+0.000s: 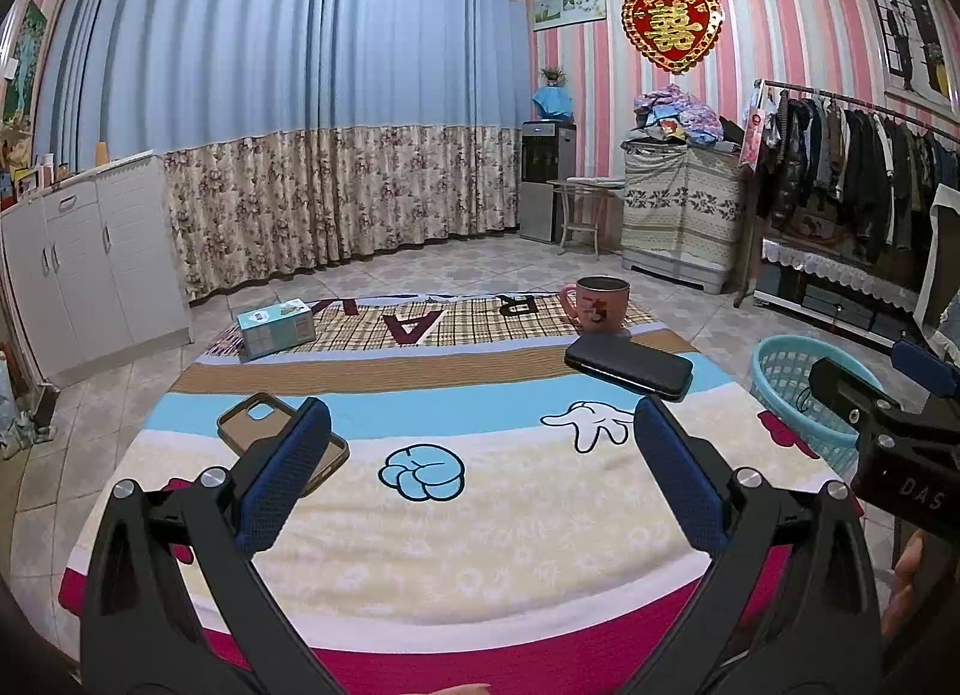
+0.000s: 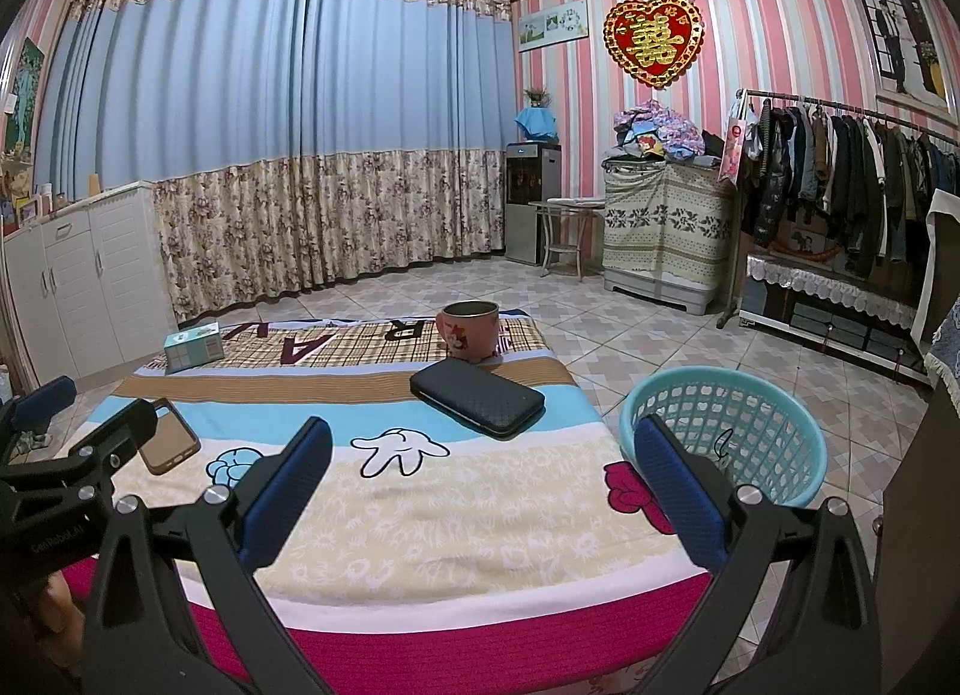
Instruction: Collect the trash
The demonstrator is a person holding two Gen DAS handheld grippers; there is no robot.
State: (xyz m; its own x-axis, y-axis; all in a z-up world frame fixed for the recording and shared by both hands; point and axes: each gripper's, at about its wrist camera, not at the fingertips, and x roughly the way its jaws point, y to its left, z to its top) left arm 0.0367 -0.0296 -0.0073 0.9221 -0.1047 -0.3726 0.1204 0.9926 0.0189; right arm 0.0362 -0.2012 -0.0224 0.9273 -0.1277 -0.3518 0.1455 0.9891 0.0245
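Both the left gripper (image 1: 480,473) and right gripper (image 2: 480,479) gape wide, empty, above the cartoon-print cloth's (image 1: 492,515) bare near edge. Farther back lie one brown phone case (image 1: 264,425), one black wallet (image 2: 477,395), one pink mug (image 2: 468,329) and one small teal box (image 1: 275,326). One turquoise plastic basket (image 2: 750,425) stands just beside the right edge.

Long curtains (image 1: 288,113) cover the back wall, blue on top and flowery at the bottom. The side wall (image 1: 780,23) has pink and white stripes, and a red heart (image 1: 671,26) with gold writing hangs on it. The floor (image 2: 630,305) has pale tiles. White cupboards (image 1: 84,257) stand on the left. A water machine (image 1: 545,179) stands in the corner. Dark clothes hang on a rail (image 1: 852,155) on the right.
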